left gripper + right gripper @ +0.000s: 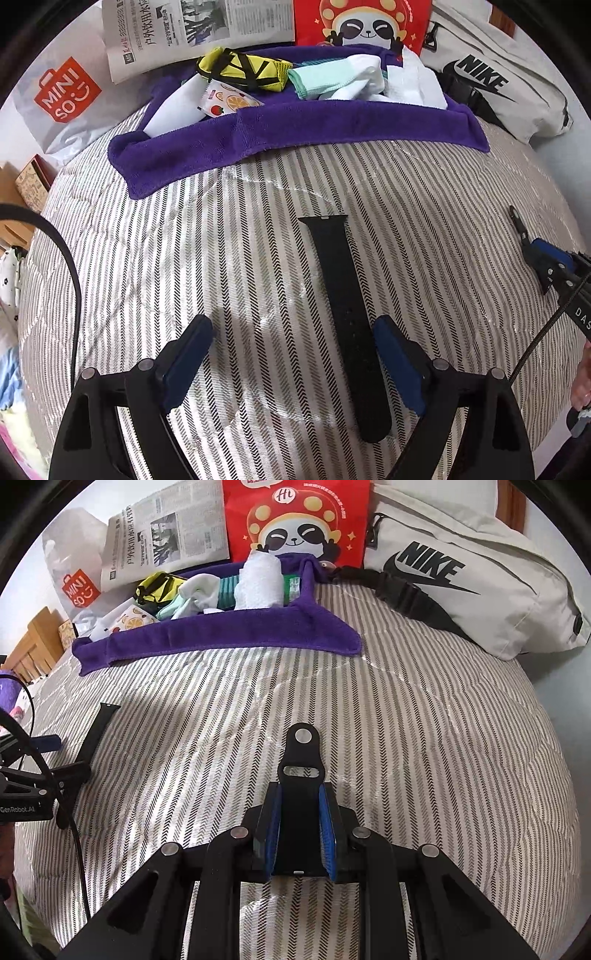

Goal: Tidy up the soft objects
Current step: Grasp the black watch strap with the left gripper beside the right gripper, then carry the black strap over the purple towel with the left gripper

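A long black watch strap [343, 314] with holes lies lengthwise on the striped quilt [184, 258]. My left gripper [291, 326] hangs open over it, the strap lying between the jaws close beside the right pad [395, 362], untouched. My right gripper [300, 790] is shut on a shorter black strap piece [302, 753] whose stud and slot stick out past the pads. At the back a purple towel [295, 125] holds a yellow pouch [240, 70], mint-and-white socks [332, 79], white cloth and a fruit-print packet [229, 99].
Behind the towel stand a newspaper [184, 29], a red panda bag [362, 22], a white Nike bag [461, 579] and a Miniso bag [62, 96]. A black cable [70, 266] hangs at the left. Wooden furniture [33, 642] lies beyond the bed's left edge.
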A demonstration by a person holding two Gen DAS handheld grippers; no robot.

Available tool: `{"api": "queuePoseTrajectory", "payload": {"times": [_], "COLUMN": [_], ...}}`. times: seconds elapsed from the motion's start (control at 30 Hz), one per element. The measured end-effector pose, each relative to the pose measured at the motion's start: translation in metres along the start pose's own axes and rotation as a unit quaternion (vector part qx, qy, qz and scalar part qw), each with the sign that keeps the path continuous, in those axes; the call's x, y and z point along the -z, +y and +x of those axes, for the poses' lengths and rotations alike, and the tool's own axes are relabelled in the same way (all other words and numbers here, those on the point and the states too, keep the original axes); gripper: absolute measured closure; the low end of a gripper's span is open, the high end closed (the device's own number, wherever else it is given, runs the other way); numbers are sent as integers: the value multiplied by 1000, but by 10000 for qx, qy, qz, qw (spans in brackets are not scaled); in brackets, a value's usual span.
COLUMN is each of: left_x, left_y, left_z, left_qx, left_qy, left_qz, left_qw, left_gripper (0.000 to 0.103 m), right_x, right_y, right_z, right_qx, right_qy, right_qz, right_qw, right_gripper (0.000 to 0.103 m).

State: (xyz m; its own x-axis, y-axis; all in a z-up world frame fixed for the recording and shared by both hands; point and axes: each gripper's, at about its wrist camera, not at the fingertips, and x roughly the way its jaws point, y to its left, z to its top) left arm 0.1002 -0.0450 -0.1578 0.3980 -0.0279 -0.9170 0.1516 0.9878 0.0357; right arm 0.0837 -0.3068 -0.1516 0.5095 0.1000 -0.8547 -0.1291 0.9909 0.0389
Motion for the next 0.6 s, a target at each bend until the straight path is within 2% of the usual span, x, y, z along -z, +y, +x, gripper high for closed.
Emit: {"api": "queuePoseTrajectory", "payload": {"times": [0.03, 0.13, 0.17, 0.2, 0.27, 0.5, 0.6], "left_x": [0, 4, 5, 5, 6, -1, -4], "left_y": [-1, -10, -13, -15, -21, -18, -23], "left_z": [-2, -7, -12, -14, -17, -14, -8], "left_qx": [58, 89, 125, 91, 13, 303, 192], "left_qy": [-104, -271, -395, -457, -431, -382, -504], "left_qz": [2, 113, 123, 156, 314, 254, 354], "left_qw": [9999, 9995, 9991, 9988, 9986, 9985, 9979], "left_gripper": [23, 43, 65, 81, 82, 80, 79], "right_x": [0, 0, -1, -1, -2, -3, -5], "right_y": [1, 1, 1, 1, 3, 2, 1], "right_z": [0, 1, 1, 1, 2, 2, 3], "right_qx": [-11, -3, -3, 5, 38, 20, -40], "right_qy": [2, 3, 7, 11, 6, 11, -5], "right_qz": [1, 35, 47, 46, 22, 9, 53], "right_qw": [10000, 10000, 10000, 10000, 10000, 10000, 10000], "right_gripper": [82, 82, 82, 82, 82, 82, 82]}}
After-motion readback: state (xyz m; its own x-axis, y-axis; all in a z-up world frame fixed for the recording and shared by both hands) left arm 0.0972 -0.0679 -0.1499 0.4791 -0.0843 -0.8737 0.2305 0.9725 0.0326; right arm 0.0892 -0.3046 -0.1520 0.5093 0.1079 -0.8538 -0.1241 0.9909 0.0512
